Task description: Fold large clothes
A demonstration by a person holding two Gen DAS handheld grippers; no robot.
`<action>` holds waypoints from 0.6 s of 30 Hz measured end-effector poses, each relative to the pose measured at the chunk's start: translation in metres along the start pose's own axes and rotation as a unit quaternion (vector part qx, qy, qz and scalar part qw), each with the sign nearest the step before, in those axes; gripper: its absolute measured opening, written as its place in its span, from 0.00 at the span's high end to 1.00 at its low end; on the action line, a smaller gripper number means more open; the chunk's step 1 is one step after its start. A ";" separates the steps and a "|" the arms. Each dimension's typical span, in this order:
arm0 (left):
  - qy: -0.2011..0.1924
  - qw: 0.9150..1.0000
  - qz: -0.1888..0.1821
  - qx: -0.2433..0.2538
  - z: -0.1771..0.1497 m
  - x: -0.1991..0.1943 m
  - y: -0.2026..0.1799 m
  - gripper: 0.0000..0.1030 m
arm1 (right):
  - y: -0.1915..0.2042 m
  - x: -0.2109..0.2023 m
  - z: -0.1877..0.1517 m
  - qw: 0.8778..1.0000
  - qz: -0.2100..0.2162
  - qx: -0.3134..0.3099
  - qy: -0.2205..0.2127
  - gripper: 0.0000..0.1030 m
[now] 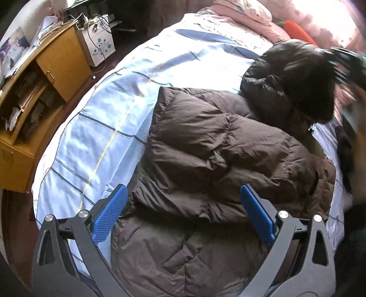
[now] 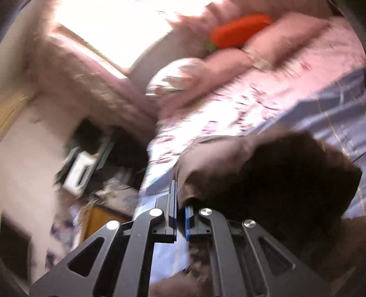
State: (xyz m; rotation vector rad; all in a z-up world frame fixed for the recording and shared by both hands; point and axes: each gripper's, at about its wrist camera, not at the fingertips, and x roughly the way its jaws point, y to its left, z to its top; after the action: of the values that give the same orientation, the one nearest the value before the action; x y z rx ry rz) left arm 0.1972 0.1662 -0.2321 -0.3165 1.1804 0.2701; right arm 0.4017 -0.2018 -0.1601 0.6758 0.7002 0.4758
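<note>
Bedroom scene: a bed covered by a pale blue checked sheet [image 1: 96,137], with a yellow wooden desk [image 1: 34,96] and a small white flower-painted cabinet [image 1: 100,43] standing on the floor beside it.

Left wrist view. A bulky brown quilted down jacket [image 1: 205,146] lies on the sheet, one panel already doubled over the body; its dark fur-trimmed hood [image 1: 304,75] points toward the pink pillows [image 1: 247,13] and the orange carrot-shaped plush toy [image 1: 299,27]. The left gripper [image 1: 183,208] hovers above the near part of the jacket with its blue-padded jaws spread wide, holding nothing. At the right edge a blurred dark shape is probably the other tool.

Right wrist view. Heavy motion blur. The right gripper [image 2: 180,205] has its jaws drawn nearly together, pinching a fold of the brown fabric near the hood, which is raised off the sheet.

Handling. The jacket is judged light for its volume, soft, springy and rather slippery-shelled; folds are likely to puff back open. Firm purchase is best taken at stitched seams, hem or collar, where layers are thin enough to clamp.
</note>
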 end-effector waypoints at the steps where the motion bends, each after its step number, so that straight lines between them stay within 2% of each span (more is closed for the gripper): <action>1: -0.007 1.000 0.001 -0.003 0.001 -0.003 0.000 0.03 | 0.015 -0.029 -0.015 1.000 0.020 -0.016 0.006 0.95; 4: -0.025 1.000 -0.005 -0.011 0.002 -0.013 -0.001 0.03 | 0.051 -0.113 -0.069 0.995 0.062 -0.067 0.030 0.95; 5: -0.030 0.999 -0.008 -0.013 0.002 -0.017 -0.001 0.03 | 0.062 -0.147 -0.097 0.992 0.074 -0.088 0.047 0.95; 8: -0.055 0.998 -0.032 -0.019 0.001 -0.032 -0.004 0.03 | 0.070 -0.203 -0.170 0.985 0.062 -0.126 0.096 0.95; 10: -0.083 0.995 -0.048 -0.020 -0.001 -0.047 -0.009 0.03 | 0.064 -0.224 -0.213 0.982 0.044 -0.137 0.126 0.95; 13: -0.112 0.991 -0.073 0.003 -0.007 -0.060 -0.027 0.03 | 0.030 -0.230 -0.273 0.980 0.018 -0.089 0.179 0.94; 14: -0.116 0.990 -0.079 0.014 -0.009 -0.061 -0.034 0.03 | 0.012 -0.226 -0.293 0.978 -0.009 -0.073 0.196 0.93; 16: -0.118 0.987 -0.101 0.047 -0.015 -0.057 -0.056 0.03 | -0.008 -0.220 -0.313 0.973 -0.056 -0.065 0.213 0.89; 18: -0.091 0.982 -0.136 0.094 -0.026 -0.040 -0.088 0.03 | -0.024 -0.220 -0.322 0.970 -0.093 -0.043 0.222 0.84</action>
State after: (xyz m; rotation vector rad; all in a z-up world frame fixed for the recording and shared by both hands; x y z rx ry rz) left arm 0.1930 0.0734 -0.1945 -0.2761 0.9607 -0.0507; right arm 0.0261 -0.2221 -0.2673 0.4165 1.1486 0.4850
